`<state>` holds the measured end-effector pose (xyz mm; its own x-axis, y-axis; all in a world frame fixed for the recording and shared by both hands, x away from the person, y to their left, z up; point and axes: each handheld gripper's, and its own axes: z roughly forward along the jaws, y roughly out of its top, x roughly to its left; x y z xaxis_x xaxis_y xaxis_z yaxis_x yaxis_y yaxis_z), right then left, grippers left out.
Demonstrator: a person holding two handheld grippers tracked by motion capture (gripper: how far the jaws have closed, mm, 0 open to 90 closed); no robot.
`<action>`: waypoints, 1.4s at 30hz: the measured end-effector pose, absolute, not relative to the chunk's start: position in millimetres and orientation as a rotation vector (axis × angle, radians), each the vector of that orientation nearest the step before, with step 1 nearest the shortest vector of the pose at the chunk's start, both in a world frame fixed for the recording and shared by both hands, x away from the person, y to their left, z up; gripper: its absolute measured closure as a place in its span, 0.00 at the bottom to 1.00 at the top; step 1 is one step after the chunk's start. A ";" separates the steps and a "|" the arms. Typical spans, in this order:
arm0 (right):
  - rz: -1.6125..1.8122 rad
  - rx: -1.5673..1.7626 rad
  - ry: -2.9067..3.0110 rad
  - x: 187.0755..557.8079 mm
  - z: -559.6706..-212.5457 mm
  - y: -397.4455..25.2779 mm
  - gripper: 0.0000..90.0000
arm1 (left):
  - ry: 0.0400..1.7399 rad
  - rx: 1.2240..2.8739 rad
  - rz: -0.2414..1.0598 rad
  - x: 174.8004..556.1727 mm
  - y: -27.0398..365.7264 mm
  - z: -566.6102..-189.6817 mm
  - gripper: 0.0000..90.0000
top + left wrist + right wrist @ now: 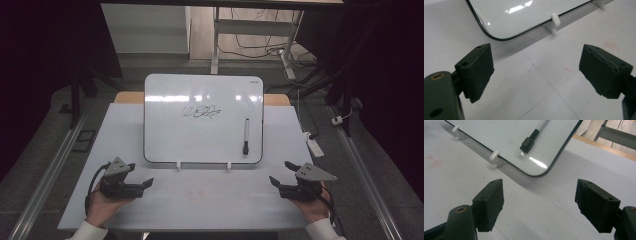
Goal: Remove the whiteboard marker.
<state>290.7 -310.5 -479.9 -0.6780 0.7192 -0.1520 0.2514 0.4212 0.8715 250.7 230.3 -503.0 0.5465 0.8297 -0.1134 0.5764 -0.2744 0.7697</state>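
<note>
A white whiteboard (pixel 200 135) with a black rim leans on two white clips (pixel 178 165) at the middle of the table. It bears a black scribble (pixel 201 112). A marker (pixel 246 136) with a black cap clings to its right side, cap down. My left gripper (pixel 141 176) rests open near the board's lower left corner (pixel 499 37), nothing between its pads. My right gripper (pixel 281 173) rests open near the lower right corner (pixel 541 172), also holding nothing. The marker's cap (pixel 527 144) lies ahead in the right gripper view.
The white tabletop (pixel 200 200) has faint red smudges (pixel 610 45). A wooden edge (pixel 604 147) lies behind the board. A power strip (pixel 314 145) and cables lie on the floor to the right. Metal rails run along both sides.
</note>
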 end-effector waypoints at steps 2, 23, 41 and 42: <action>1.200 0.823 2.164 290.4 -480.4 -310.1 0.25 | 1.140 1.978 0.393 251.2 230.6 -503.8 0.15; 1.194 0.853 2.131 288.8 -477.9 -305.0 0.28 | 1.147 1.984 0.386 251.6 230.9 -506.9 0.15; 1.200 0.848 2.114 298.3 -447.5 -272.1 0.32 | 1.145 1.986 0.394 251.6 228.6 -508.0 0.15; 1.198 0.850 2.115 300.2 -446.7 -269.2 0.32 | 1.145 1.986 0.394 251.6 228.6 -508.0 0.15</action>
